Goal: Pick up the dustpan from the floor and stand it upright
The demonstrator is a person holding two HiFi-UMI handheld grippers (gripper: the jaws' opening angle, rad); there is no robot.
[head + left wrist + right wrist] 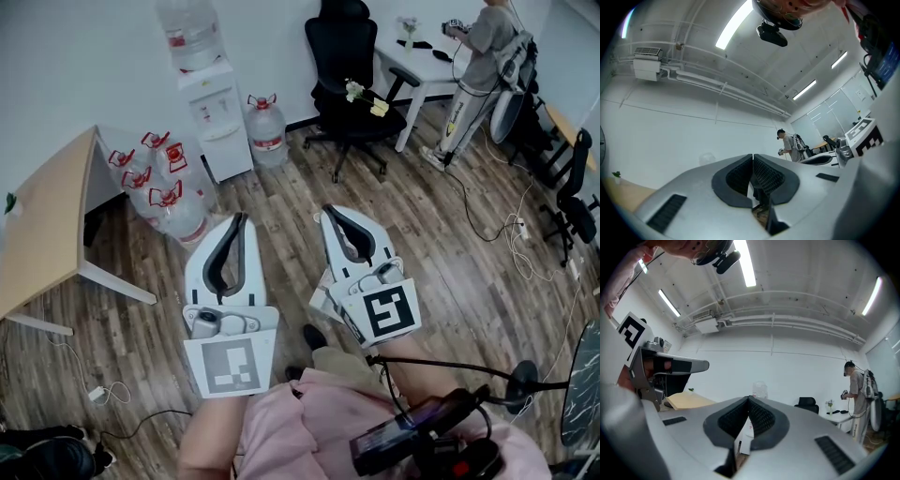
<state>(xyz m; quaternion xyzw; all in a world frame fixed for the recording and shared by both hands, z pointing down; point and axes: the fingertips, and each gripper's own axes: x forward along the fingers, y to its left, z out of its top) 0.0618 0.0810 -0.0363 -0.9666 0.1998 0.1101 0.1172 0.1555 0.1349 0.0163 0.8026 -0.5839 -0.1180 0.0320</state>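
Left gripper (240, 221) and right gripper (331, 214) were held side by side above the wood floor (441, 272), pointing toward the wall. Both jaw pairs were pressed together, with nothing between them. Ahead stood a water dispenser (217, 117), water bottles (159, 187) and a black office chair (347, 70). The dustpan couldn't be made out in any view, possibly out of frame.

Table (42, 220) at left; water jugs (159, 187) on the floor right of it, water dispenser (216, 117) behind them. Far right, an office chair (349, 89) before a desk (422, 67), a person (473, 70) beside it. Near, left gripper (241, 219) beside right gripper (328, 211).
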